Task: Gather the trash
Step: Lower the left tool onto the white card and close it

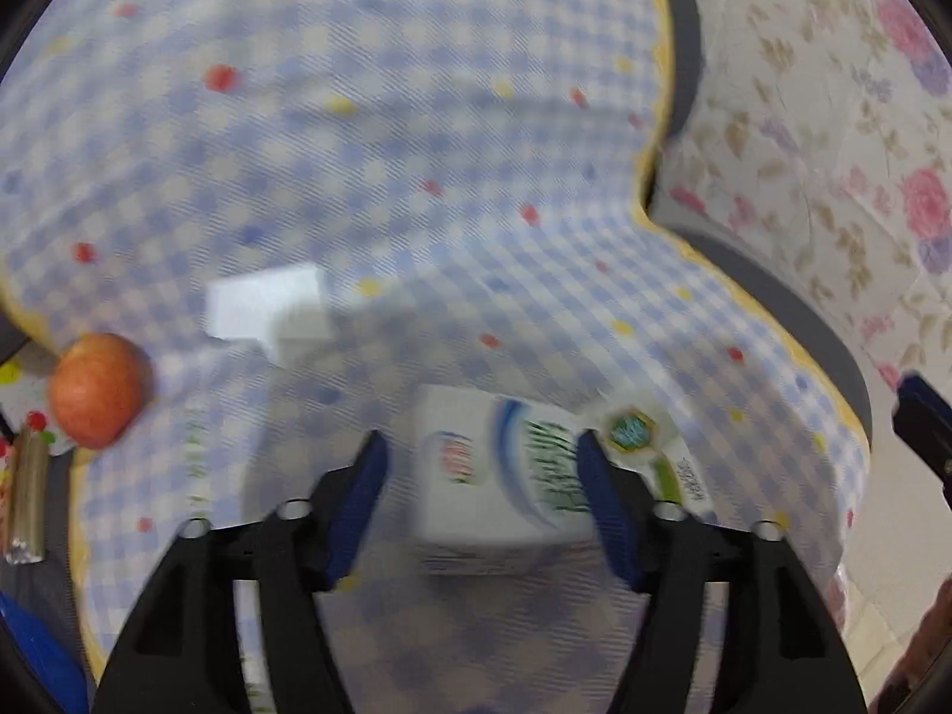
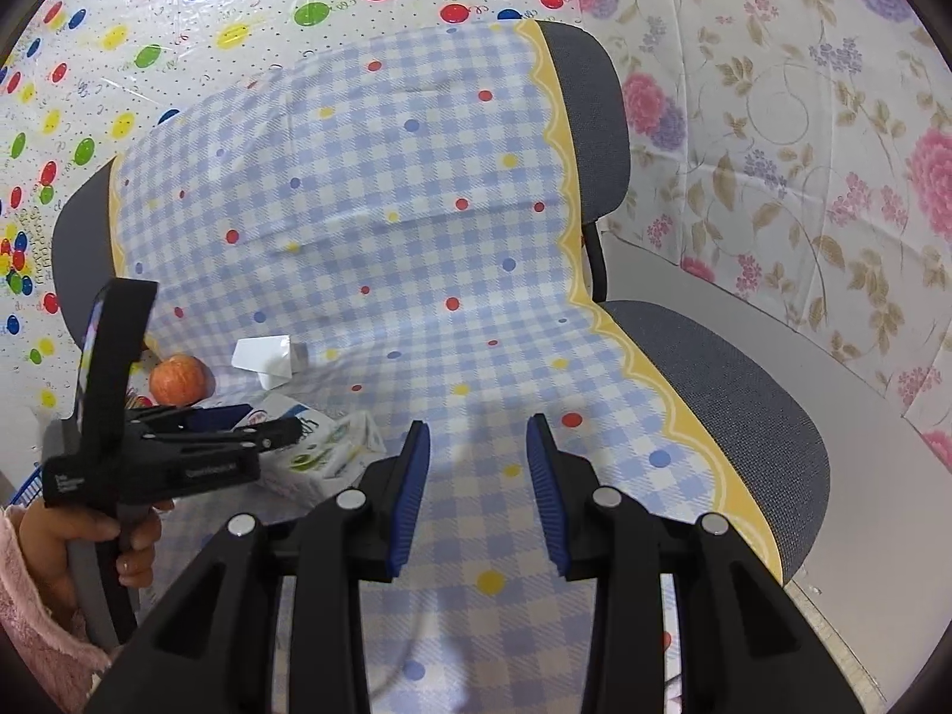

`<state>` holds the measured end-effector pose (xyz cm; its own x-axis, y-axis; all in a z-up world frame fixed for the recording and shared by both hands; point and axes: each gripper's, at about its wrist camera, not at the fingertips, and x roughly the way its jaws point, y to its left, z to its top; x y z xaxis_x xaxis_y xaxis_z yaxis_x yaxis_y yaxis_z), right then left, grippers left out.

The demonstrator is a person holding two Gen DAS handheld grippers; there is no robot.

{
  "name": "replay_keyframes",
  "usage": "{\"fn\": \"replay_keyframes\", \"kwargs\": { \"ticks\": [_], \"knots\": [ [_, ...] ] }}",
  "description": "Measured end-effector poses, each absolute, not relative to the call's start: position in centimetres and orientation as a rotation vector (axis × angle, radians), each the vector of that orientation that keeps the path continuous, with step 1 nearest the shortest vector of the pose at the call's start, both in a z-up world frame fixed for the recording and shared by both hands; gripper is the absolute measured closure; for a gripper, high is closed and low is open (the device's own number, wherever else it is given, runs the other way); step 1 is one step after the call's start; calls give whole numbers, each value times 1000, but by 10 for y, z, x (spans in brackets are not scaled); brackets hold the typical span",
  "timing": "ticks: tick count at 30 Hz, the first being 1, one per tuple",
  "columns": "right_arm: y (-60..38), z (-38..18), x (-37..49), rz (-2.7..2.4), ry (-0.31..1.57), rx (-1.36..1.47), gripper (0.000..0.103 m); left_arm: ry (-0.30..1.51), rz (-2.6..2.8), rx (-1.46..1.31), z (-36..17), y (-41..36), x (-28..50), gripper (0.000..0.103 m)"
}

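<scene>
left gripper (image 1: 482, 476) jaws wide, straddling carton (image 1: 506, 470) at lower centre to grab it | right gripper (image 2: 479, 476) jaws wide, empty, waiting | apple (image 1: 95, 390) lower left, not trash

carton (image 1: 506, 464) print: smeared by motion blur, unreadable
carton in right wrist view: partly hidden behind left gripper (image 2: 238, 428)

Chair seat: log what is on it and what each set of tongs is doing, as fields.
surface: checked cloth over grey chair
trash: milk carton, white paper scrap
other: apple
left tongs: open, straddling carton; left view blurred
right tongs: open, nothing between them
</scene>
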<state>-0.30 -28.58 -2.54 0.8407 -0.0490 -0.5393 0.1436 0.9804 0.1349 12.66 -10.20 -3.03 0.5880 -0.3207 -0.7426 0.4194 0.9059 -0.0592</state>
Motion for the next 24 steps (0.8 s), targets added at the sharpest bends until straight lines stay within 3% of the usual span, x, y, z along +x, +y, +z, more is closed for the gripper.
{"fn": "replay_keyframes", "kwargs": {
  "ticks": [6,12,14,20,22,23,24],
  "knots": [
    [-283,-24,-9,-96,553,163,65,785,-255,36,-26,-45,173,23],
    [-283,-33,2,-101,583,157,64,837,-246,23,-51,-45,223,23],
    [-284,-36,6,-103,592,155,64,851,-258,15,-57,-48,236,15],
    [-283,-45,18,-99,621,143,63,932,-279,7,-75,-58,267,15],
    [-281,-46,19,-95,625,137,63,920,-284,-7,-74,-56,268,20],
    [-281,-47,19,-92,626,135,63,915,-286,-13,-73,-56,266,37],
    [-280,-46,18,-91,625,135,63,917,-289,-17,-72,-55,264,39]
  ]
}}
